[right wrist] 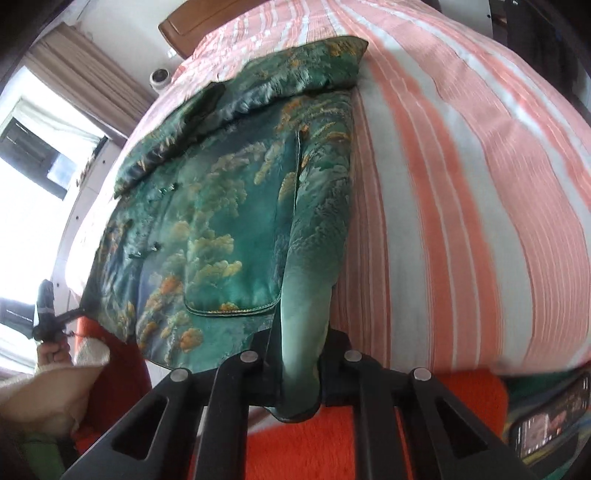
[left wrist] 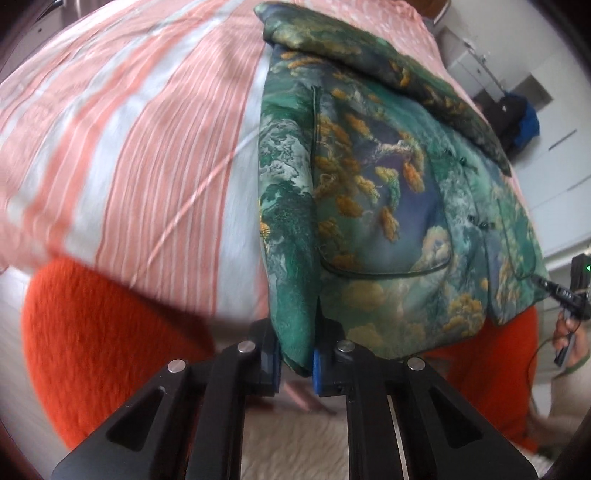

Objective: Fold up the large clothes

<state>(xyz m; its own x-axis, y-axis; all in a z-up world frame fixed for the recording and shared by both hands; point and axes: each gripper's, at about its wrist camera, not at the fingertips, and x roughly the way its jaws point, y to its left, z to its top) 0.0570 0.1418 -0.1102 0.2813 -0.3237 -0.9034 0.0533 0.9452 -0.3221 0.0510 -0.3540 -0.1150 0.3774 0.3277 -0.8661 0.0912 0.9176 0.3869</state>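
We have the green brocade jacket (left wrist: pixel 388 206) lying face up on the bed (left wrist: pixel 140 147), hem at the near edge, collar end toward the headboard (right wrist: pixel 192 26). A sleeve is already folded across the top of it, so our read is mid-fold, with the bottom hem next to go up.

Left gripper (left wrist: pixel 295 363) is clamped on one near hem corner, fabric pinched between the blue pads (left wrist: pixel 318 373). Right gripper (right wrist: pixel 297 373) is clamped on the other near corner, cloth bunched in the jaws. We hold both corners so the hem lifts evenly and stays taut across.

The hem overhangs the near edge of the bed slightly, above an orange fuzzy blanket (left wrist: pixel 92 350). The striped bedspread beside the jacket is bare toward one long edge, so there is plenty of room. The other long edge sits close to the jacket's side, so less margin there. A phone (right wrist: pixel 543 424) lies below the near edge, near the right gripper.
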